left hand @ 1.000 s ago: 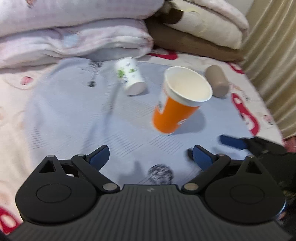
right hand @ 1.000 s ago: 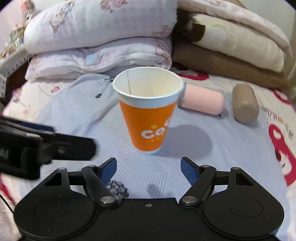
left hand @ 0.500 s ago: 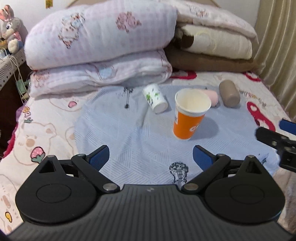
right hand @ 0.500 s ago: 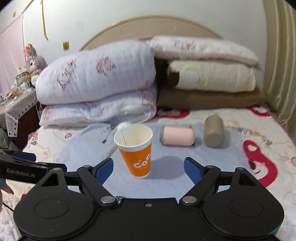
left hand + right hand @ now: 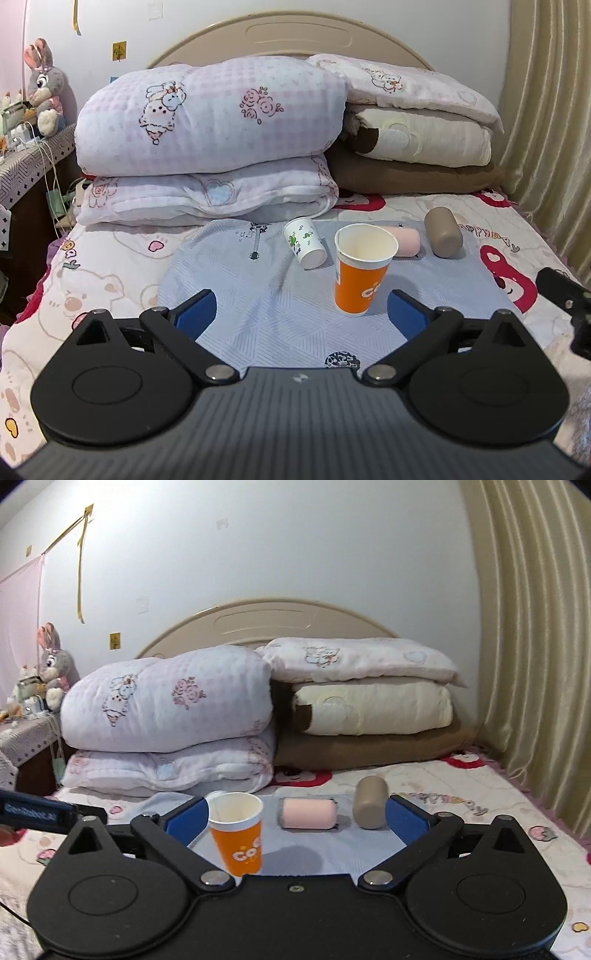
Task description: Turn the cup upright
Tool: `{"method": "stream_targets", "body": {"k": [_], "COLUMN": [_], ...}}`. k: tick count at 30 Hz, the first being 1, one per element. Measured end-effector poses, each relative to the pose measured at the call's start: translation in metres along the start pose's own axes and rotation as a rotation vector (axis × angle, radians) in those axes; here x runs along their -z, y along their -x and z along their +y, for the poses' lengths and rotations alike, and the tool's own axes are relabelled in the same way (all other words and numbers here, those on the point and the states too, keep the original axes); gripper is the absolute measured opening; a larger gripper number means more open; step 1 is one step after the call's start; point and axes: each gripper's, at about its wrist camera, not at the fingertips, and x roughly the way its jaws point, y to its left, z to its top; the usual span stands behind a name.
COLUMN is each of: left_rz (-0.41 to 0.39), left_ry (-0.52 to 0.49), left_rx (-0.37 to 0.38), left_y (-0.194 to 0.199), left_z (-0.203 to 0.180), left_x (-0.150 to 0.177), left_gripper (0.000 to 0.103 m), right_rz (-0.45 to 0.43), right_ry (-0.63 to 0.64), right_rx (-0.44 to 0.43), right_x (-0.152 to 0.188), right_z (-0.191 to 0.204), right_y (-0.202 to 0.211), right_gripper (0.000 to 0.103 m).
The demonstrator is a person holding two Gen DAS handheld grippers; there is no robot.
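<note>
Orange cup (image 5: 362, 270) stands upright, mouth up, on the bed (image 5: 92, 273), far of both wide, empty tools, nearer the left tool (image 5: 303, 314).

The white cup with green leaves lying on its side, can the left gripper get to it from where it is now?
Probably yes. The left gripper is open and empty, and the white cup lies ahead of it on bare blue cloth. The upright orange cup stands right of that path, apart from it.

Both wrist views face the headboard (image 5: 295, 40); sharing the orange cup (image 5: 360, 275).
</note>
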Motion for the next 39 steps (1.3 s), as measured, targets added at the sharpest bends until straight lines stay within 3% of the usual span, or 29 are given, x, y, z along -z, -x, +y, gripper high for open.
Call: {"method": "stream_targets", "body": {"k": [12, 24, 39], "left_rz": [-0.042, -0.073, -0.027], "left_ry": [0.006, -0.028, -0.031], "left_rx": [-0.005, -0.019, -0.079], "left_y": [0.022, 0.028, 0.013], "left_z": [-0.001, -0.007, -0.002], "left_x": [0.01, 0.013, 0.017], "left_gripper": [0.103, 0.103, 0.103], "right_rz": [-0.045, 0.068, 0.075], "right_ry": [0.033, -0.1, -0.052], "right_rx": [0.003, -0.015, 0.025], "right_x": [-0.01, -0.01, -0.003], "right_z": [0.015, 0.004, 0.004], "right_y": [0.033, 0.016, 0.01], "right_gripper": [0.103, 0.103, 0.103]}}
